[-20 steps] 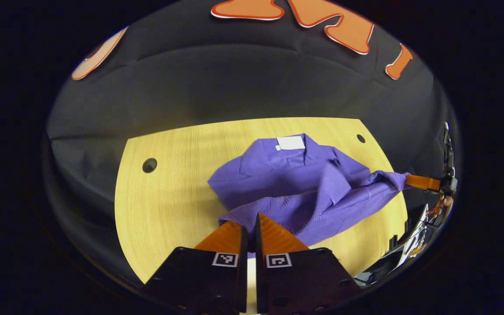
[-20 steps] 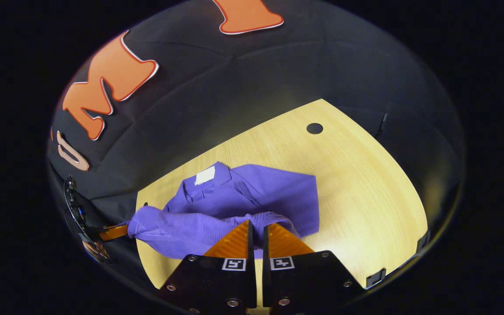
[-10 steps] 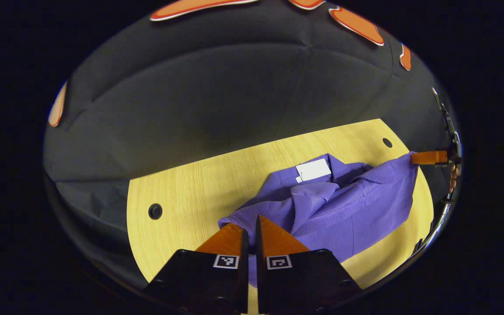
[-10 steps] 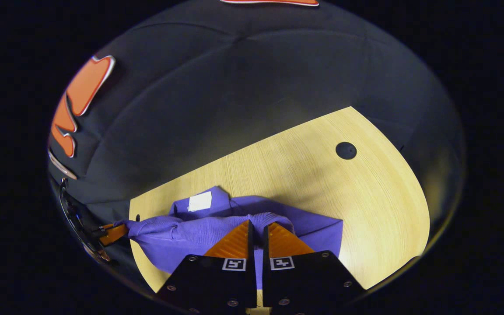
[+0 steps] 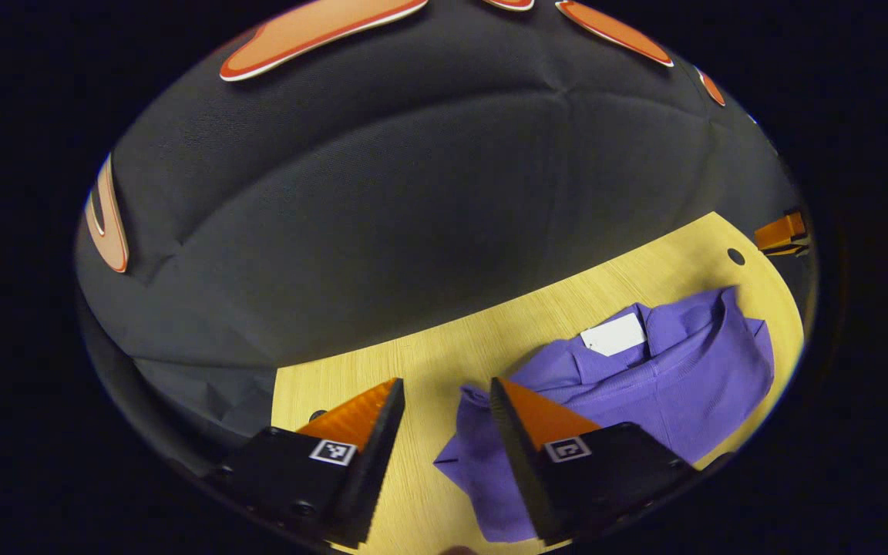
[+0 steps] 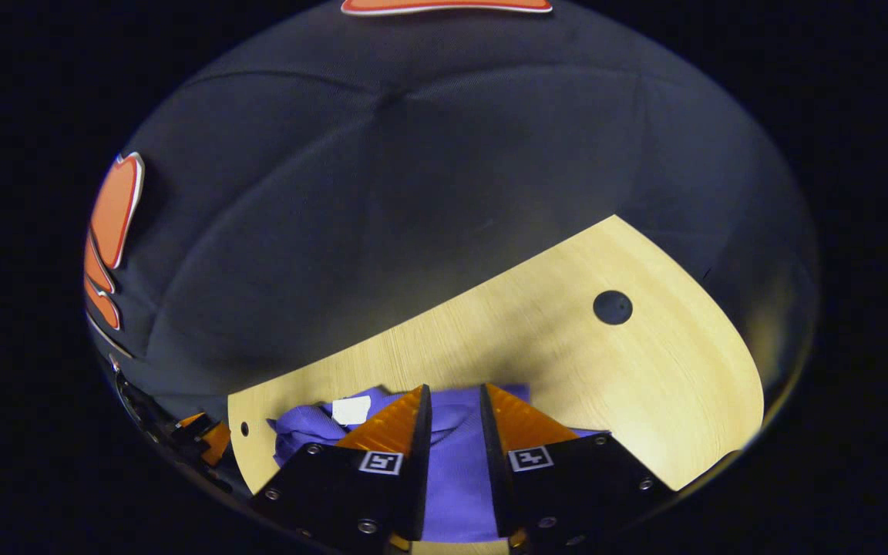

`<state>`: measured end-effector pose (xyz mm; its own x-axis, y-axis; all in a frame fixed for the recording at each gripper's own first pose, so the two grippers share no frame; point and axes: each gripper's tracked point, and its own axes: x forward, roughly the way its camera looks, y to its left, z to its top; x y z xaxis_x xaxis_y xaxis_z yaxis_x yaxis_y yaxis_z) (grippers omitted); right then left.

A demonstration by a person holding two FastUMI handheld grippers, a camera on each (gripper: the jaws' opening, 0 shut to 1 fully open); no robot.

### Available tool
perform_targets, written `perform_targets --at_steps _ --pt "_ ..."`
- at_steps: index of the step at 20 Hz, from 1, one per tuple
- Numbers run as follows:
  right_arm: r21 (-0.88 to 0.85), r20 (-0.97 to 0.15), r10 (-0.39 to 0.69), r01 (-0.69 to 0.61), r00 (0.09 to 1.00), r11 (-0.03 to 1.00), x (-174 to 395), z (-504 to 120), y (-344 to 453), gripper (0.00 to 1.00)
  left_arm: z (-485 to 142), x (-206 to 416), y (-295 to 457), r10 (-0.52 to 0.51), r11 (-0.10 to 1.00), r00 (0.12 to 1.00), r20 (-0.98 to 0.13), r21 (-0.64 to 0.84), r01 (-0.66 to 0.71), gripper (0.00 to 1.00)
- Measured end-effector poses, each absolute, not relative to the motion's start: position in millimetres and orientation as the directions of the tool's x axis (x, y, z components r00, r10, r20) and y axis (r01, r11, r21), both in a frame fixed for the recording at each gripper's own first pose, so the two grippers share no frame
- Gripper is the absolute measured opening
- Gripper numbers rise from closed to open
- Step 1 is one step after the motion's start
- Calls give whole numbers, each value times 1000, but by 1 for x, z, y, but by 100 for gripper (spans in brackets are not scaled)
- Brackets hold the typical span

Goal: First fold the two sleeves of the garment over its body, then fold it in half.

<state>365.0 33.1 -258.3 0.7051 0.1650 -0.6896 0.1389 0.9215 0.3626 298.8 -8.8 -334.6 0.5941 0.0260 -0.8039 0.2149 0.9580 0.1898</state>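
Garment x1 folded on table; 2 grippers, left wide apart, right parted, nothing held

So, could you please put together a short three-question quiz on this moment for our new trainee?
1. True or false: the left gripper is open, with the wooden table showing between its fingers.
2. What colour is the garment?
3. The white tag sits: A) at the collar, B) on the table beside the garment, C) between the right gripper fingers.

Key: 1 true; 2 purple; 3 A.
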Motion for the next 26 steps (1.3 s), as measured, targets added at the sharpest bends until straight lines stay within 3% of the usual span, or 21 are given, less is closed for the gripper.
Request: perform_targets --at_steps 1,3,4,5,6,8,13,21,22,23,26 --pt "354 -682 164 126 712 927 363 -258 34 27 -334 295 -10 24 962 594 -804 180 205 81" --pt "320 -666 155 91 730 943 354 -247 31 54 -325 289 -9 19 972 616 -788 157 172 98" --pt "302 -653 152 71 742 951 346 -237 30 65 -314 285 -10 5 979 631 -776 132 154 98" --pt "281 -635 145 53 758 958 339 -227 33 52 -303 280 -9 -4 985 640 -769 106 134 99" --pt "257 -621 133 41 772 965 333 -218 33 74 -293 273 -6 -11 989 649 -761 86 117 99" --pt "213 -580 105 27 808 977 321 -198 34 87 -276 261 -2 -16 993 679 -734 66 96 100" --pt "159 -470 114 -43 875 986 280 -146 48 95 -215 229 -1 -29 997 771 -636 35 67 100" --pt "130 -342 135 -96 930 987 201 -93 60 95 -123 164 9 -36 999 887 -460 4 43 99" --pt "128 -322 135 -98 937 987 192 -89 63 100 -115 158 10 -26 999 900 -434 7 32 100" --pt "122 -302 128 -96 945 988 182 -85 63 95 -106 150 12 -17 1000 911 -412 3 20 99" --pt "105 -258 133 -109 957 989 157 -77 72 95 -81 127 20 9 1000 940 -340 -12 -13 100"
